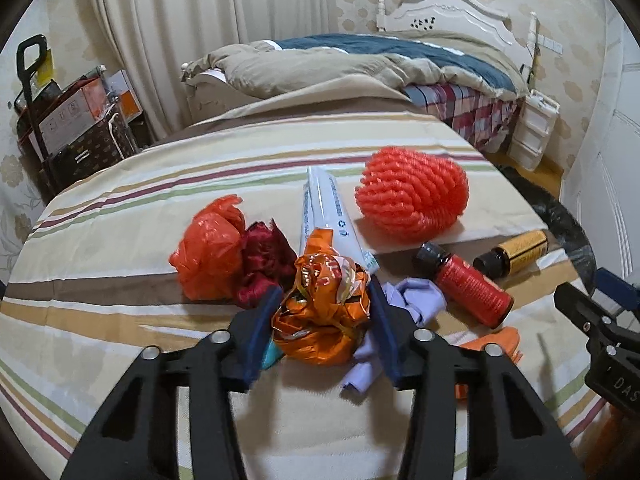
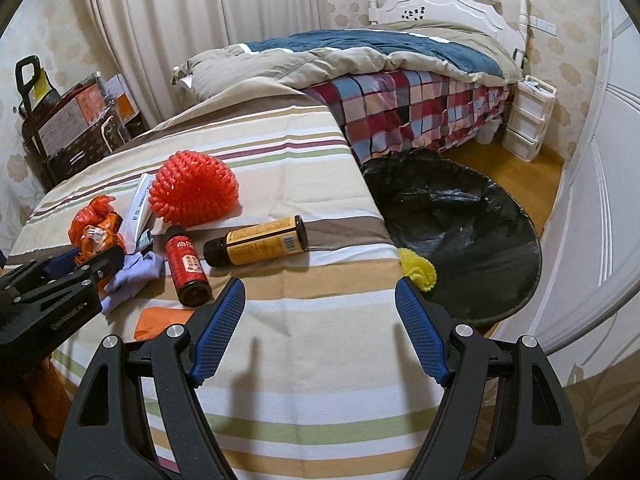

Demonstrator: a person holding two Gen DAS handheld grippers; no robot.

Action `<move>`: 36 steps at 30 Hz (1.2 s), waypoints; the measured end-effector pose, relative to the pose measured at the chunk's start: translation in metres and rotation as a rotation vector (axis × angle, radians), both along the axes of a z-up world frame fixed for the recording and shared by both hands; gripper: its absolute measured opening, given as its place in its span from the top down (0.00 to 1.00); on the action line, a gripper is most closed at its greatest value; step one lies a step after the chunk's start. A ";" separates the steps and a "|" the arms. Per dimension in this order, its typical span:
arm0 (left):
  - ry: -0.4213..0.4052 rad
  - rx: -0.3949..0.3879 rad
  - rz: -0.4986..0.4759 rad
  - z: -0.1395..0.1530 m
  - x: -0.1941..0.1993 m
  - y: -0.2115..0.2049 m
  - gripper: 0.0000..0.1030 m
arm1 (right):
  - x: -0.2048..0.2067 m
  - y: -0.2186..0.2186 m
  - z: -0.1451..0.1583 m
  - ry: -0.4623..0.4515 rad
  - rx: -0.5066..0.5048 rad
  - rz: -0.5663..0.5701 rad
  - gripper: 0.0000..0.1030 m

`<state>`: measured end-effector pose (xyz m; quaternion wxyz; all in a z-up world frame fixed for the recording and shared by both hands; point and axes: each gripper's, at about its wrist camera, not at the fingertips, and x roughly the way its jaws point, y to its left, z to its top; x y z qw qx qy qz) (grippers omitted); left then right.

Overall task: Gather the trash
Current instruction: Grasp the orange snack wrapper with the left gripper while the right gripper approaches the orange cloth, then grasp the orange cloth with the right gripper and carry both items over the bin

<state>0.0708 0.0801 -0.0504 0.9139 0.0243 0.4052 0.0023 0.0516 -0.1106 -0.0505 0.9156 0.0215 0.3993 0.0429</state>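
**Left tongs clamped on orange foil wrapper; right tongs spread wide, holding nothing**

Striped-cloth tabletop [image 2: 320, 320] carries the trash pile. Count, across both wrist views:

- 1 crumpled orange foil wrapper [image 1: 320, 312], between the blue pads of the left tongs [image 1: 324, 292], both pads pressing its sides. Gripped, resting on the cloth.
- 1 orange plastic bag [image 1: 208, 256], bunched, just left of the wrapper.
- 1 dark red crumpled piece [image 1: 264, 264], touching the orange bag.
- 1 white paper packet [image 1: 328, 208], long, lying behind the wrapper.
- 1 red foam net [image 2: 194, 188], domed, far side of the pile.
- 2 bottles, both on their sides: red bottle [image 2: 188, 268], and brown bottle with yellow label [image 2: 260, 246] beside it.
- 1 lilac crumpled scrap [image 1: 416, 296], partly under the left tongs' right finger.
- 1 flat orange piece [image 2: 160, 322] near the front edge.
- 1 yellow foam net [image 2: 418, 270] at the cloth's right edge, by the bin.

Right tongs [image 2: 320, 332]: jaws wide apart over bare cloth, nothing between them, red bottle just ahead on the left.

1 black-lined bin [image 2: 460, 240] on the floor beside the tabletop, mouth open.

1 bed [image 2: 400, 80] behind.
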 end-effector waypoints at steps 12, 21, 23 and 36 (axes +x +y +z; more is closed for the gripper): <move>-0.027 -0.027 -0.014 0.013 -0.024 0.013 0.57 | -0.009 0.017 0.003 -0.002 0.002 0.044 0.27; -0.051 -0.026 0.026 0.021 -0.045 0.034 0.57 | -0.018 0.050 0.001 0.016 0.006 0.133 0.23; -0.055 -0.019 0.041 0.022 -0.048 0.039 0.57 | -0.019 0.058 0.001 0.019 0.003 0.151 0.23; -0.035 -0.034 0.080 0.010 -0.055 0.056 0.57 | -0.025 0.092 -0.012 0.063 -0.097 0.217 0.47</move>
